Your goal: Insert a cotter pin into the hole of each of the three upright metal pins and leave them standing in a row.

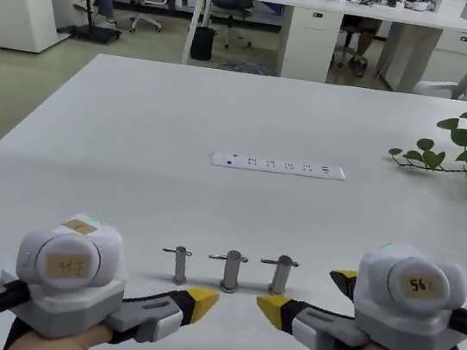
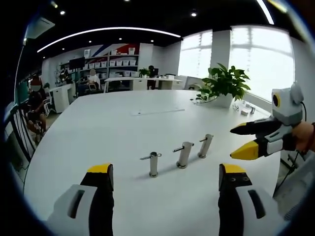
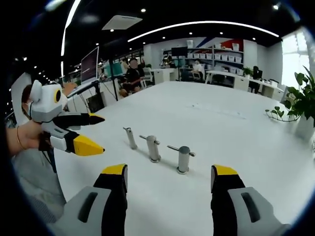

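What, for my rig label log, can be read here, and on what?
"56": handwritten on the yellow sticker atop the grey-white right gripper.
Two yellow stickers atop the grey-white left gripper: writing too blurred to read.
White power strip: no legible marking.

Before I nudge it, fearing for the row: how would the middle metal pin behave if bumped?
The middle metal pin stands tall on a small base, so it would probably tip. Being round, it might roll until its cotter pin catches.

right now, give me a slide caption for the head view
Three metal pins, cotter pins fitted, stand in a row just beyond the open left hand-held gripper and right hand-held gripper.
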### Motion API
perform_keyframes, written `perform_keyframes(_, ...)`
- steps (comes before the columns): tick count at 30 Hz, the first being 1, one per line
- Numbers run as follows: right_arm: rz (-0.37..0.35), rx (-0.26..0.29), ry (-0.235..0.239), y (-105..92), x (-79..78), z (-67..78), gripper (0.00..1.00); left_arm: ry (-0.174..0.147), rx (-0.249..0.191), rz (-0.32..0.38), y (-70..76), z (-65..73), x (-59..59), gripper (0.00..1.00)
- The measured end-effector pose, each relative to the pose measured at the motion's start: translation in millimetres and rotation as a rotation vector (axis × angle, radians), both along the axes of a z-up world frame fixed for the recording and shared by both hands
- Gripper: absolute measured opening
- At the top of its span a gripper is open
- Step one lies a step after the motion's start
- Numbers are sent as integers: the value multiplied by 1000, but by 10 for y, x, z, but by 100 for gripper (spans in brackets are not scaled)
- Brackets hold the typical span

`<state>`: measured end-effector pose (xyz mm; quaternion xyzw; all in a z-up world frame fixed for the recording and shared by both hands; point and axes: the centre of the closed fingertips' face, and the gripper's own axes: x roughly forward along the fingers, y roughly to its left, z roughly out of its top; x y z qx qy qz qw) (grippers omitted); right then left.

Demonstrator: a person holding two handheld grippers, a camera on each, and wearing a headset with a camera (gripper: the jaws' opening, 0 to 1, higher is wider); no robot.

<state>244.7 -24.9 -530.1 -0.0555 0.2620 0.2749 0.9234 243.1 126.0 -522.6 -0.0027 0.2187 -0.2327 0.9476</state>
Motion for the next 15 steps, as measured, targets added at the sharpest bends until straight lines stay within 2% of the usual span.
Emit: perform_keyframes(15,-4,15,13,44,-21,-7,70,4,8,13,35,1,-24,89)
